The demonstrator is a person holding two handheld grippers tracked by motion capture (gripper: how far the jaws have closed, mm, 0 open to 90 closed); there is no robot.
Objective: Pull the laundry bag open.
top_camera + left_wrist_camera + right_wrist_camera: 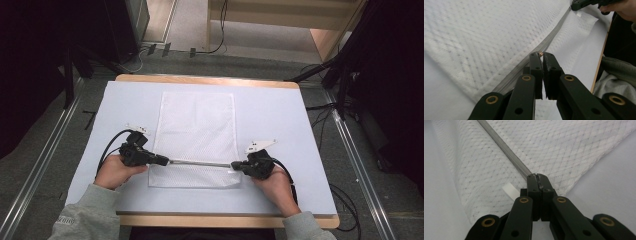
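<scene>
Pinching zipper pull (540,53): left claw (541,54) | right claw (537,175) clamps mesh bag (197,125) zipper end.

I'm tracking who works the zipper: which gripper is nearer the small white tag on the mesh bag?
Right. The right gripper is shut on the zipper's end just beside the white tag; the left gripper pinches the zipper pull near the mesh bag's opposite edge.

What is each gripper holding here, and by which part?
Left gripper pinches the zipper's small metal pull. Right gripper clamps the white mesh bag at the zipper's other end.
</scene>
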